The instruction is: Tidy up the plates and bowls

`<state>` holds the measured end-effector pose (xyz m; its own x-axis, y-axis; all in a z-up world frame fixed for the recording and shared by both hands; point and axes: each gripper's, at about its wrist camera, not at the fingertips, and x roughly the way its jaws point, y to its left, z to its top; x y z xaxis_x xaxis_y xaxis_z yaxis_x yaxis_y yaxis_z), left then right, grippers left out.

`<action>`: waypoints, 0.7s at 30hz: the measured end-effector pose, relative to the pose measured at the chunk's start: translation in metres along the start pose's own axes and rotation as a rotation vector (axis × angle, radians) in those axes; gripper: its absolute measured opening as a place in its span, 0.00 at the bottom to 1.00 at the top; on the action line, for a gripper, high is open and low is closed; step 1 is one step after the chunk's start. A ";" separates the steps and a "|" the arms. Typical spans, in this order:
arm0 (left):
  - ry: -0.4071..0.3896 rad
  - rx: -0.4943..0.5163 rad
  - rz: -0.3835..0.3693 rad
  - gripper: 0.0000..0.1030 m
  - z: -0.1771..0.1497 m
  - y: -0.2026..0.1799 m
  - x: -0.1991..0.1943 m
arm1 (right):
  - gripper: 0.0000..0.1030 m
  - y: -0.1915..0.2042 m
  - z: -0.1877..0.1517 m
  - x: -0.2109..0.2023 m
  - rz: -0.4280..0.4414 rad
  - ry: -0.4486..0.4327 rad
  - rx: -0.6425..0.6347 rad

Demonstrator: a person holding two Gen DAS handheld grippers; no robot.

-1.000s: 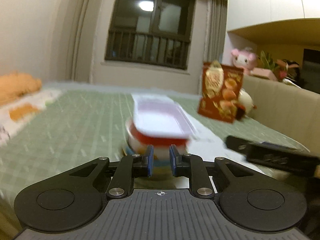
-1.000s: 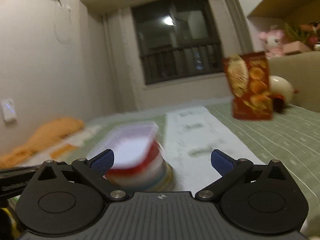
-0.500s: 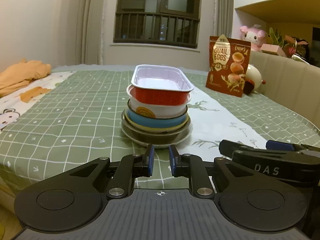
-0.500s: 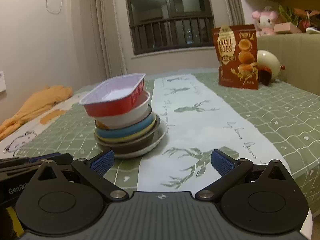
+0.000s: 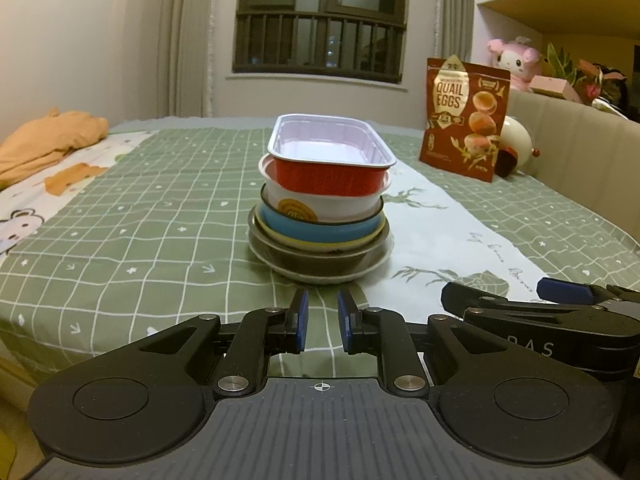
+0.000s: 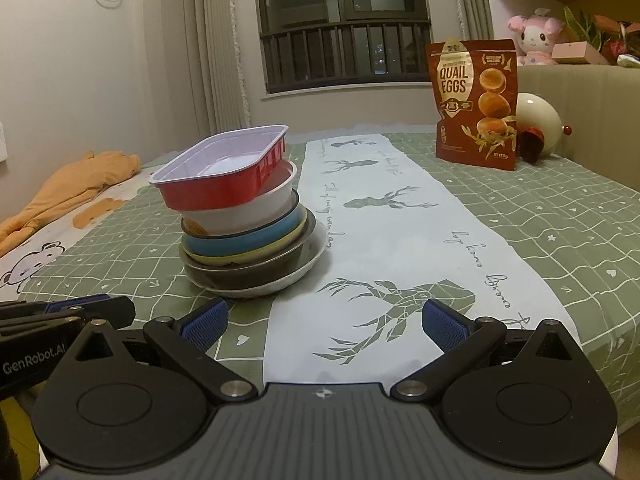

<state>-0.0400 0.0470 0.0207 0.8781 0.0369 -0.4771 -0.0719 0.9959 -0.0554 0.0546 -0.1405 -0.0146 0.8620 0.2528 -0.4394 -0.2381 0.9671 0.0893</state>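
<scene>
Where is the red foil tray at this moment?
The red foil tray sits on top of the bowl stack, on the green checked cloth, centre in the left wrist view, left of the quail eggs bag.

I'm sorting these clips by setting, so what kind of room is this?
Most likely a home living or dining room, not a lab: a table under a green checked tablecloth, a beige sofa back with a pink plush toy on top, and a curtained window.
</scene>
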 end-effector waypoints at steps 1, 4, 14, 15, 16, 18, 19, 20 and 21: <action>0.001 -0.001 -0.001 0.18 -0.001 0.000 0.000 | 1.00 0.001 0.000 0.000 0.001 0.001 -0.003; 0.001 0.000 -0.003 0.18 0.001 0.000 0.001 | 1.00 0.003 -0.001 0.001 0.003 0.003 -0.009; 0.004 -0.001 -0.005 0.18 -0.001 -0.002 -0.001 | 1.00 0.002 -0.001 0.002 0.004 0.005 -0.005; 0.004 -0.001 -0.005 0.18 -0.001 -0.002 -0.001 | 1.00 0.002 -0.001 0.002 0.004 0.005 -0.005; 0.004 -0.001 -0.006 0.18 -0.001 -0.002 -0.001 | 1.00 0.002 -0.001 0.002 0.003 0.005 -0.005; 0.004 -0.001 -0.008 0.18 -0.001 -0.002 -0.001 | 1.00 0.002 -0.001 0.002 0.004 0.007 -0.006; 0.004 -0.001 -0.008 0.18 -0.001 -0.002 -0.001 | 1.00 0.002 -0.001 0.002 0.005 0.007 -0.007; 0.004 0.000 -0.008 0.18 -0.001 -0.002 -0.001 | 1.00 0.003 -0.001 0.001 0.006 0.006 -0.008; 0.004 -0.001 -0.010 0.18 0.000 -0.002 -0.001 | 1.00 0.003 -0.001 0.001 0.007 0.005 -0.009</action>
<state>-0.0410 0.0454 0.0209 0.8770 0.0268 -0.4798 -0.0636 0.9961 -0.0605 0.0543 -0.1374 -0.0162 0.8579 0.2597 -0.4433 -0.2487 0.9649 0.0841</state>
